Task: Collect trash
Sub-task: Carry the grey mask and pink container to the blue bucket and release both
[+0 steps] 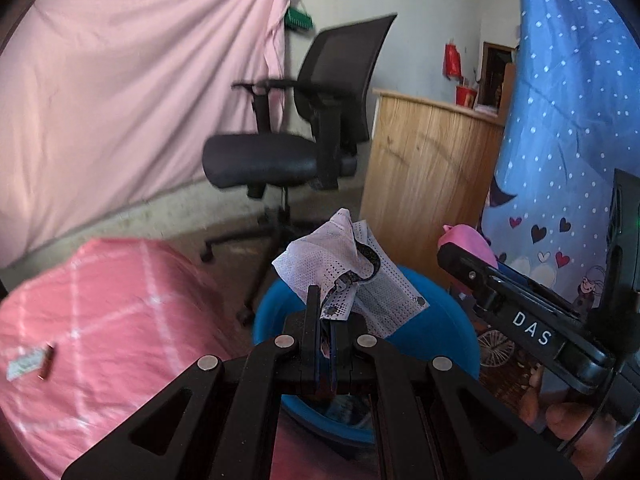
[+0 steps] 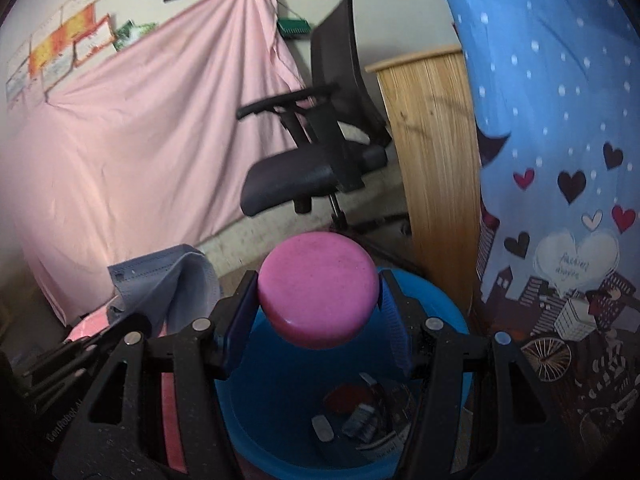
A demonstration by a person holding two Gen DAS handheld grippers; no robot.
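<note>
Both loads are at the blue bin (image 2: 432, 312), so finish the drop cleanly. Your left gripper (image 1: 326, 312) has its jaws shut tight on the crumpled face mask (image 1: 352, 272), which hangs above the bin's near rim; carry it further over the opening before you let go, since light fabric may drift. Your right gripper (image 2: 318, 300) clamps the pink lid (image 2: 318, 292) over the opening, with other trash already in the bottom. Release that one straight down.

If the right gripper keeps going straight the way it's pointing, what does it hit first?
Probably the far inner wall of the blue bin just beyond the pink lid held by the right gripper; depth is uncertain.
</note>
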